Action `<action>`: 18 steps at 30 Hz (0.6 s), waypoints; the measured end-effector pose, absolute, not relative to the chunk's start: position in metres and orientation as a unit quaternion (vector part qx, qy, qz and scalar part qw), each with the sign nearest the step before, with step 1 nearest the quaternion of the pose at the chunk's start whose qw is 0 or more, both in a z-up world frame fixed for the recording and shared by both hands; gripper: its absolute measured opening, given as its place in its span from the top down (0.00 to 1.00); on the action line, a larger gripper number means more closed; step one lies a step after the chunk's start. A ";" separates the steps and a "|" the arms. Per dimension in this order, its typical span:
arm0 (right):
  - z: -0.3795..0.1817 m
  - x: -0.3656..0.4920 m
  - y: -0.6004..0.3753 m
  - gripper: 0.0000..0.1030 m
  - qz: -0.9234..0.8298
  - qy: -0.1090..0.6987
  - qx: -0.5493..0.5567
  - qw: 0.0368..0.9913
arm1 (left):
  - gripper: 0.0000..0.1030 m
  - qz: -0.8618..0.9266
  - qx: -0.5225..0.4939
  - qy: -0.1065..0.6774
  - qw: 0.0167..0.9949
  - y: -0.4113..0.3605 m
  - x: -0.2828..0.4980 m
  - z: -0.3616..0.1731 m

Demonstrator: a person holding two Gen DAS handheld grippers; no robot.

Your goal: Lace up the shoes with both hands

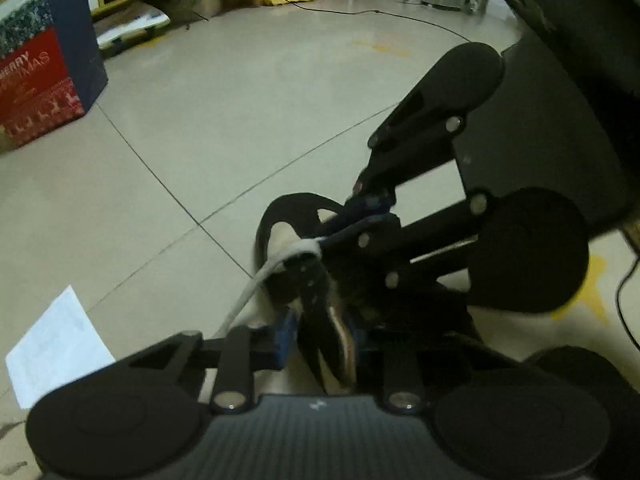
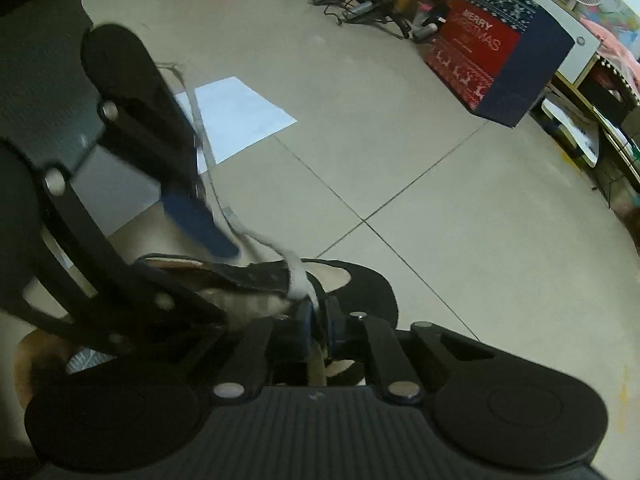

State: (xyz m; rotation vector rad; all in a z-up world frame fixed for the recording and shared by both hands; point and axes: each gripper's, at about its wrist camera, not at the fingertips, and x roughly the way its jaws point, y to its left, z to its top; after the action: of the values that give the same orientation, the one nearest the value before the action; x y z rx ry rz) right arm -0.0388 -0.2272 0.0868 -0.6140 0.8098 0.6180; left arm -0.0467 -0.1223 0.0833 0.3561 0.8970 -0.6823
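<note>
Left wrist view: the left tool (image 1: 320, 328) points steeply down at a black shoe (image 1: 292, 216) standing on the tiled floor (image 1: 240, 100). Its 2 blue-padded fingers (image 1: 285, 340) stand narrowly apart with the shoe's tongue (image 1: 334, 332) between them; whether the pads press on it cannot be told. The white lace (image 1: 260, 280) runs from the shoe down past the left finger. The right tool (image 1: 374, 204) enters from the upper right, its tips pressed together on the lace at the shoe. Right wrist view: the right tool (image 2: 318, 320) is pinched on the lace (image 2: 298, 276) at the shoe (image 2: 360, 284). The left tool (image 2: 216, 236) reaches in from the left, with the lace trailing past it. A white paper sheet (image 2: 244, 116) lies on the floor (image 2: 440, 200).
</note>
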 end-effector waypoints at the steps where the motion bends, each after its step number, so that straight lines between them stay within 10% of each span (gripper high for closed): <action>1: 0.086 -0.040 -0.229 0.98 0.282 0.377 -0.279 0.837 | 0.87 -0.313 0.171 0.421 0.834 -0.125 -0.049 0.082; 18: 0.084 -0.051 -0.249 1.00 0.115 0.341 -0.129 0.924 | 0.95 -0.230 0.121 0.459 0.849 -0.126 -0.047 0.072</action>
State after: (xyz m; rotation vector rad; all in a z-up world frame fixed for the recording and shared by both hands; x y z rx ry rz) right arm -0.0514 -0.2490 0.0840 -0.2646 0.6998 0.2369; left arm -0.0472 -0.1261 0.0720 0.2558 0.9673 -0.4851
